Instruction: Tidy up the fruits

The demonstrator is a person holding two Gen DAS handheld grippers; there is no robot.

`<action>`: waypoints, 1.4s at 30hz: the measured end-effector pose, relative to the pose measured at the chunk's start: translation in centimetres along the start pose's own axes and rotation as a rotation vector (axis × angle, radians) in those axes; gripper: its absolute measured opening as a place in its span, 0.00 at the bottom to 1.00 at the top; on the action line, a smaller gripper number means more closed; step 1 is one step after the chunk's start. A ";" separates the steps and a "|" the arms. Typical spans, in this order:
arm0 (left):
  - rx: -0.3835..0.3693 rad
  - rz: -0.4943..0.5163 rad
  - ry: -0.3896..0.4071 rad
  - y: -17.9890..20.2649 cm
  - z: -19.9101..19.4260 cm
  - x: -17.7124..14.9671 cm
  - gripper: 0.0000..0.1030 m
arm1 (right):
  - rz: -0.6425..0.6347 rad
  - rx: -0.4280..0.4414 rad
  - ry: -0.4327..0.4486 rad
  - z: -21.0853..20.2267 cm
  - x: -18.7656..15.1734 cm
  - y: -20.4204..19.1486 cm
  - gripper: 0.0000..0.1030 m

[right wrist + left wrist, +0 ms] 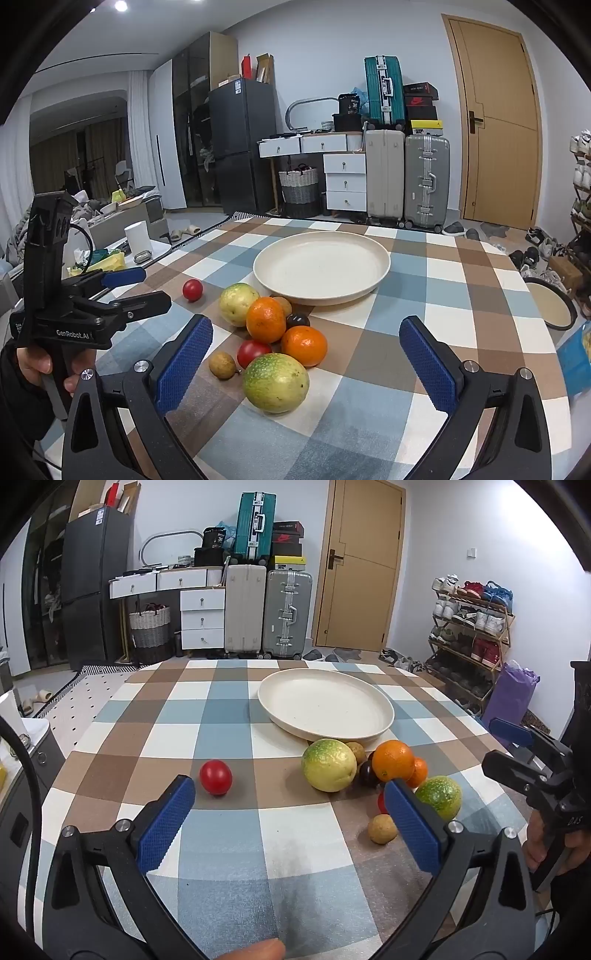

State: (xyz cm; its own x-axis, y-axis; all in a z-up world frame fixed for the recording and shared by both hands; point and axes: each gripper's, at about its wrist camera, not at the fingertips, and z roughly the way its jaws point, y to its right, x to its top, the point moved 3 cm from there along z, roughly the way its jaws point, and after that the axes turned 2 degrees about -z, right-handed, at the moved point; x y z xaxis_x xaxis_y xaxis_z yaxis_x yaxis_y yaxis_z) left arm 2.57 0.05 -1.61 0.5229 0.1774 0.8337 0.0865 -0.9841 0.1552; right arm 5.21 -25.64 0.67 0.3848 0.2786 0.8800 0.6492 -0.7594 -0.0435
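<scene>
The left gripper (290,819) occupies the bottom of its own view, jaws spread wide, nothing between the blue pads, held above the checked tablecloth (229,849). A lone red tomato (216,777) lies just ahead of the left pad, apart from the other fruit.

The right gripper (306,354) is likewise fully open and empty, poised over the fruit cluster. Nearest it lies a green-yellow fruit (276,382). Beside that are a small brown round fruit (222,364), a second red tomato (253,352) and an orange (304,345). Behind these sit a second orange (266,319), a dark plum-like fruit (297,319), another small brown fruit (283,304) and a paler yellow-green fruit (238,303). The pieces touch or nearly touch one another.

The cream plate (321,295) stands just beyond the cluster and holds no fruit. Suitcases (406,177) and a wooden door (498,129) stand in the background.
</scene>
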 end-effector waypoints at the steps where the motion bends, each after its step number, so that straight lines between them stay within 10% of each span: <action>1: 0.004 0.006 0.003 0.0 0.0 0.0 0.99 | 0.000 0.000 -0.001 0.0 0.0 0.0 1.00; 42: 0.009 0.021 0.014 0.1 -0.1 0.0 0.99 | -0.011 0.003 -0.010 0.7 -0.3 -0.6 1.00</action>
State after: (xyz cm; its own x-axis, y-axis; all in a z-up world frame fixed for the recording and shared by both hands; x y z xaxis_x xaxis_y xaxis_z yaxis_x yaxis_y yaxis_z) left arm 2.54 -0.08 -1.56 0.5132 0.1564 0.8439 0.0829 -0.9877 0.1326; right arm 5.15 -24.86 0.06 0.3840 0.2928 0.8757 0.6551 -0.7547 -0.0349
